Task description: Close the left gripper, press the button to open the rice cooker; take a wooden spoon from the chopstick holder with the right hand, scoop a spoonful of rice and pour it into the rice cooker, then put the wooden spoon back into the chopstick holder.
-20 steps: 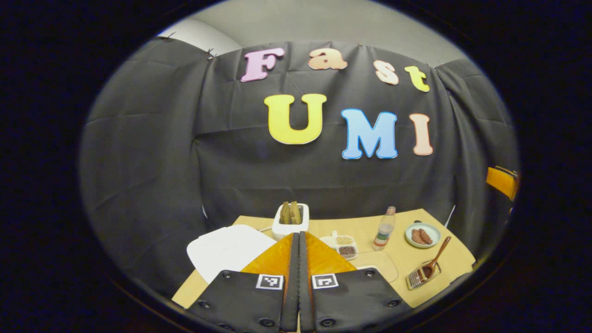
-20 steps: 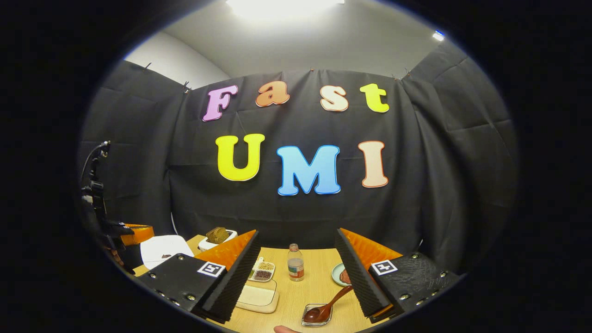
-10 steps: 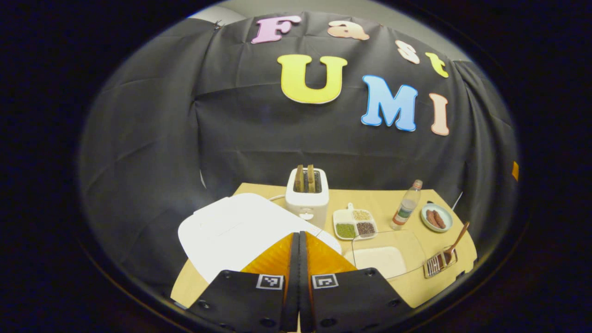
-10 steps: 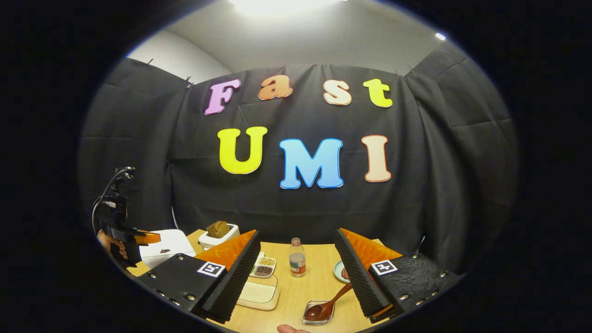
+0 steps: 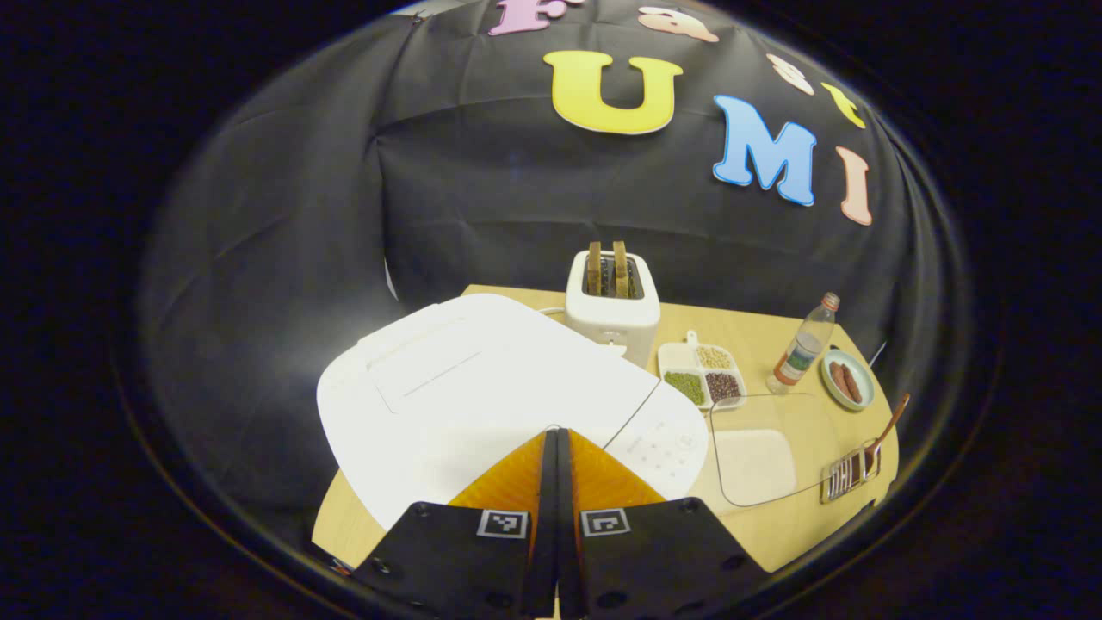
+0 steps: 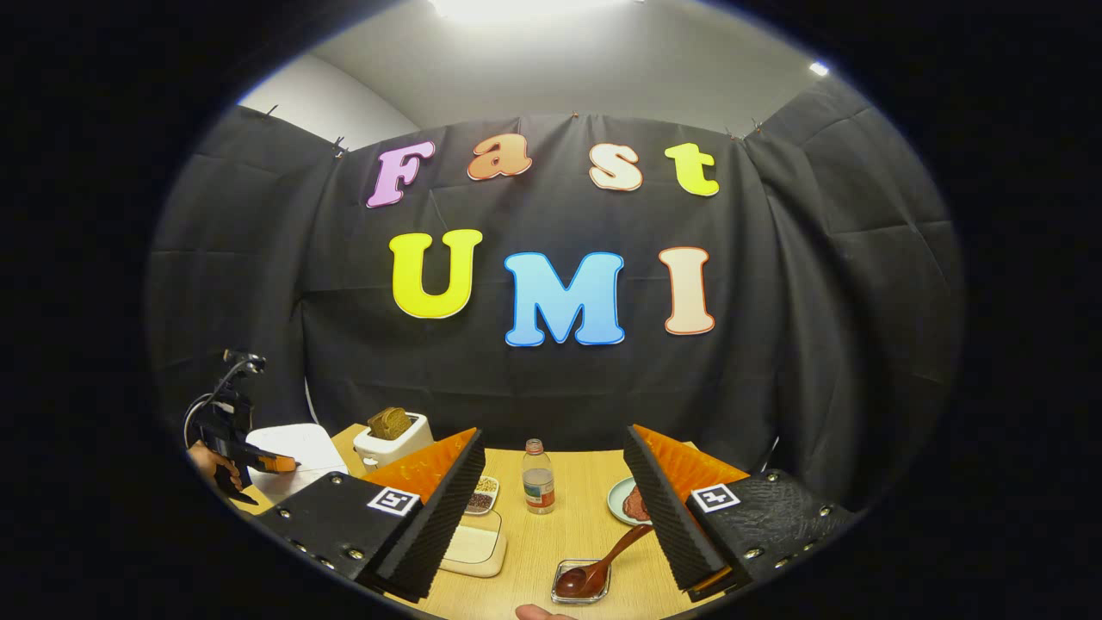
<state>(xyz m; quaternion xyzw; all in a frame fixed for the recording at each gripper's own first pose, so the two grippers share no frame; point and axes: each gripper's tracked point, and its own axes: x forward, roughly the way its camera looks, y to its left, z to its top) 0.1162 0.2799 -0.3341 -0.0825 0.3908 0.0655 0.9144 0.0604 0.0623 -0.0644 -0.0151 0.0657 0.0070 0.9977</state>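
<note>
Left gripper view. Left gripper (image 5: 556, 439) closed, fingers pressed together with nothing between, tips poised over the near edge of the rice cooker (image 5: 482, 387). Cooker lid down; contact between tips and lid not determinable. Control panel markings (image 5: 663, 439) too faint to make out; release button not identifiable. Near side of cooker hidden behind the gripper body. Behind the cooker, toaster (image 5: 613, 303) with two slices standing in its slots. To its right, divided dish of grains (image 5: 702, 375), then bottle (image 5: 802, 346) and plate of sausages (image 5: 847, 380). Clear container of rice (image 5: 762, 448) just beside the cooker's right side. Wooden spoon (image 5: 885, 424) leaning in the chopstick holder (image 5: 848, 469) near the table's right corner; holder small and distorted, detail unclear. Wooden table (image 5: 779, 525), black cloth wall behind.

Right gripper view. Right gripper (image 6: 555, 482) spread wide, nothing held, hovering above the table (image 6: 551, 542). Wooden spoon (image 6: 603, 564) lying bowl-down in the chopstick holder (image 6: 582, 582) between the fingers, untouched. Rice container (image 6: 473, 544) partly hidden by the left finger; sausage plate (image 6: 622, 504) partly hidden by the right finger. Bottle (image 6: 538, 479) upright between them. Toaster (image 6: 393, 435) and rice cooker (image 6: 288, 448) far left, with the left gripper (image 6: 274, 465) and a hand (image 6: 211, 461) at the edge, cut off. Fingertip (image 6: 538, 612) at the bottom edge. Grey ceiling and bright light above the cloth.
</note>
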